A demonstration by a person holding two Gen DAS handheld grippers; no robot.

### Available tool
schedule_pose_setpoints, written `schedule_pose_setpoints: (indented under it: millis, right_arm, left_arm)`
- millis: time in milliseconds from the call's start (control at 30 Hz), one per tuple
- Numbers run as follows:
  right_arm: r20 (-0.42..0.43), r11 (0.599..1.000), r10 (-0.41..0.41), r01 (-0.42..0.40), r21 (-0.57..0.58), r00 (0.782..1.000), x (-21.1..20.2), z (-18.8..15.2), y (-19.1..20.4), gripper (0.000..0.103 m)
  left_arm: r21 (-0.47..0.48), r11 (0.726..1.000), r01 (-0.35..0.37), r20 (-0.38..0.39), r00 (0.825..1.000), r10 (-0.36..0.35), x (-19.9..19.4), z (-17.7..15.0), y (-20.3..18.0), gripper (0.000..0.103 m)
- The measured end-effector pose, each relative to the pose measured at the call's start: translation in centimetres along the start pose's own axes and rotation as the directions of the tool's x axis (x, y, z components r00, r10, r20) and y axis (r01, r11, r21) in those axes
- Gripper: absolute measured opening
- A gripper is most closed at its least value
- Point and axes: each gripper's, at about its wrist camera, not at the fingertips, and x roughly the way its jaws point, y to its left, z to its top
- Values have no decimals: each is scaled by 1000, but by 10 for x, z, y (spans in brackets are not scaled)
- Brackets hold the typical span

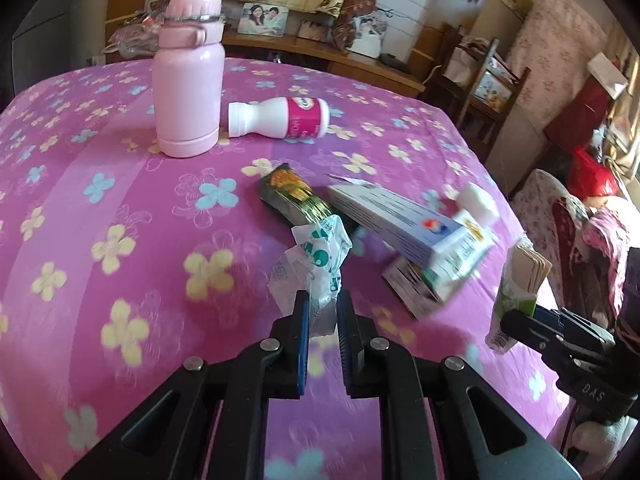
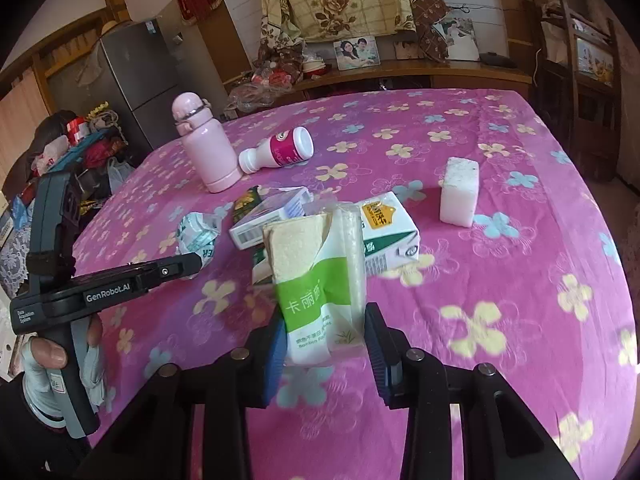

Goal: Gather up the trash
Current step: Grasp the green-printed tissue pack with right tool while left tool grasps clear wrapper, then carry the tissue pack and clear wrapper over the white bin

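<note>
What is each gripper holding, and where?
Left gripper pinches the crumpled wrapper at its near end; right gripper clamps the tissue pack by its lower end.

I count one tall pink flask point(image 2: 208, 152) at upper left, one white plastic bottle with a magenta label point(image 2: 280, 152) lying beside it, one white foam block point(image 2: 459, 192) at right, three cartons point(image 2: 390, 232) mid-frame, one crumpled wrapper point(image 2: 198, 236), one tissue pack point(image 2: 316, 280).

Behind the flowered pink tablecloth point(image 2: 500, 240) runs a wooden sideboard point(image 2: 460, 74); a grey fridge point(image 2: 128, 76) stands left, perhaps a bookshelf point(image 2: 580, 64) right.
</note>
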Motion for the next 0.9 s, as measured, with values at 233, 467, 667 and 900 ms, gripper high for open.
schedule_pose_setpoints:
  millis: [233, 467, 667, 900]
  right_arm:
    - [14, 1000, 6, -6, 26, 1000, -44, -30, 5, 40]
    - [28, 998, -26, 25, 50, 999, -84, -54, 0, 40]
    - [37, 995, -66, 63, 79, 997, -111, -71, -14, 40]
    - [54, 984, -117, 108, 139, 992, -143, -87, -39, 40]
  left_arm:
    - [36, 998, 54, 9, 998, -54, -34, -26, -23, 13]
    - [99, 992, 74, 7, 997, -75, -51, -49, -66, 13]
    - [162, 984, 78, 10, 997, -81, -58, -64, -103, 13]
    - [225, 967, 122, -4, 992, -124, -61, -74, -147, 13]
